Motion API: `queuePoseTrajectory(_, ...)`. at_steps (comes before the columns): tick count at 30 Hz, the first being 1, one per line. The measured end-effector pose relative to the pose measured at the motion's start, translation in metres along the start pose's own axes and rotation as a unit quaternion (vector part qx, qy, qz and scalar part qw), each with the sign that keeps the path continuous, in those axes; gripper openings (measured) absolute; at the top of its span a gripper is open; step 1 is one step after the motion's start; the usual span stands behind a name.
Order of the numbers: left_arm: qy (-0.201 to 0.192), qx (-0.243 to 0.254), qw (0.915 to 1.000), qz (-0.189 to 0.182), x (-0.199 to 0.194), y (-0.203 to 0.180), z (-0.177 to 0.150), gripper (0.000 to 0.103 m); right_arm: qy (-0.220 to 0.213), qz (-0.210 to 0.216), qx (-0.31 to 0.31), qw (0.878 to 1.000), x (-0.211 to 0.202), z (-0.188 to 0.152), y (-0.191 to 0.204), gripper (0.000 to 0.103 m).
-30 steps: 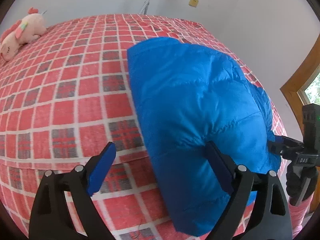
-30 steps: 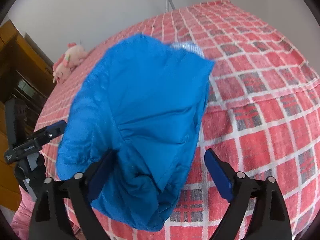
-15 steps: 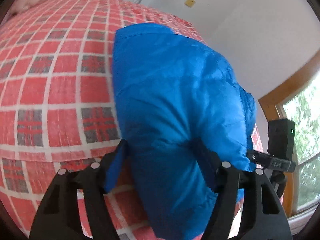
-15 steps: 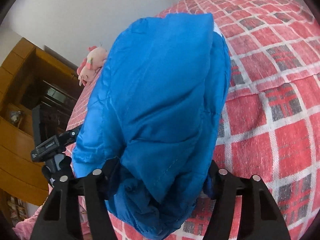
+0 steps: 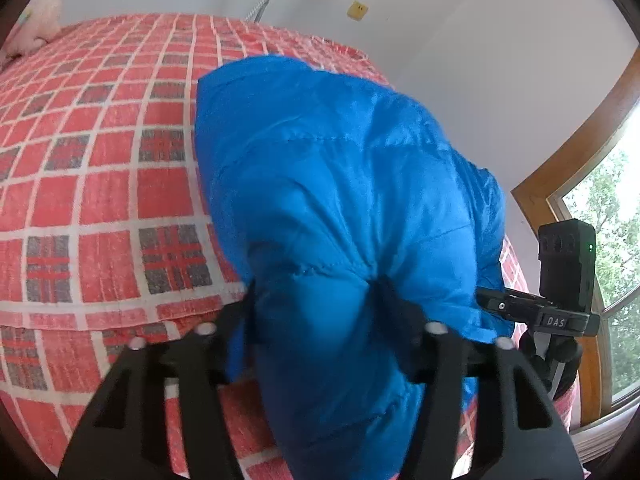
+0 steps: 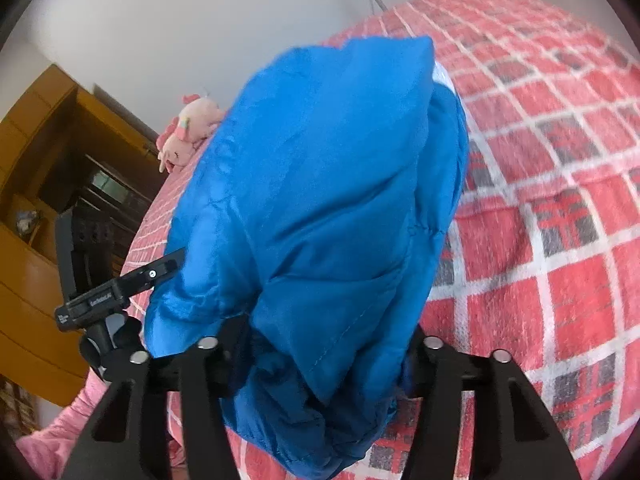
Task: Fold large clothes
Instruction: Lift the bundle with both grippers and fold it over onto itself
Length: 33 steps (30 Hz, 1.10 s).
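A bright blue puffy jacket (image 5: 340, 184) lies folded on a bed with a red checked cover (image 5: 92, 184). My left gripper (image 5: 320, 304) is shut on the jacket's near end, the padding bulging between its jaws. My right gripper (image 6: 320, 344) is shut on the same jacket (image 6: 320, 184) from the other side, with the fabric bunched between its jaws. Each gripper shows in the other's view: the right one (image 5: 560, 312) beside the jacket's right edge, the left one (image 6: 108, 292) at the jacket's left edge. The fingertips are hidden in the fabric.
A pink plush toy (image 6: 188, 128) lies at the far end of the bed, also in the left wrist view (image 5: 36, 24). Wooden shelving (image 6: 44, 184) stands left of the bed. A window with a wooden frame (image 5: 592, 184) is on the right. White walls lie behind.
Both grippers were open around the jacket's near end a second ago. They have since closed on it, and the jacket is bunched and raised closer to the cameras.
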<state>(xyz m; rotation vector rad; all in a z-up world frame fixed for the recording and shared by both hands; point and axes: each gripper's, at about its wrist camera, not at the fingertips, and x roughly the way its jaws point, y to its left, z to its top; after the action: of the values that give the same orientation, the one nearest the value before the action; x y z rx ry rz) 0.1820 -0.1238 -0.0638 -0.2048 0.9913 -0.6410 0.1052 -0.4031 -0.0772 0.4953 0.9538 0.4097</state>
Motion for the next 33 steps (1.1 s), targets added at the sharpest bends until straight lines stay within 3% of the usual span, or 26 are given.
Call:
queuePoseTrajectory(3,-0.014,-0.001,0.9999,-0.007,-0.008,0.000,0.001,0.040,-0.018,-0.002,-0.018,1.000,-0.007,0.004,0.009,0.043)
queuePoseTrajectory(11,-0.083,0.021,0.9963,-0.004,-0.045,-0.002,0.015,0.035,-0.058,-0.015,-0.099,0.993,-0.008,0.032,0.058,0.039)
queuePoseTrajectory(17,-0.150,0.027,0.9877,0.035,-0.081,0.016,0.029,0.034,-0.083,-0.014,-0.180,0.980,0.013,0.069,0.104,0.036)
queuePoseTrajectory(20,-0.192,0.037,0.9782,0.072,-0.097,0.033,0.035,0.033,-0.078,-0.007,-0.208,0.975,0.037,0.088,0.126,0.035)
queuePoseTrajectory(24,-0.181,0.012,0.9791,0.091,-0.095,0.075,0.043,0.033,-0.029,0.009,-0.200,0.979,0.091,0.106,0.131,0.035)
queuePoseTrajectory(27,-0.131,-0.020,0.9855,0.105,-0.076,0.112,0.041,0.036,0.005,0.008,-0.185,0.983,0.129,0.107,0.123,0.036)
queuePoseTrajectory(29,-0.117,-0.033,0.9880,0.096,-0.069,0.130,0.035,0.039,0.009,0.016,-0.179,0.984,0.136,0.106,0.118,0.038)
queuePoseTrajectory(33,-0.116,-0.015,0.9875,0.106,-0.069,0.128,0.034,0.043,0.017,0.017,-0.166,0.986,0.136,0.105,0.112,0.041)
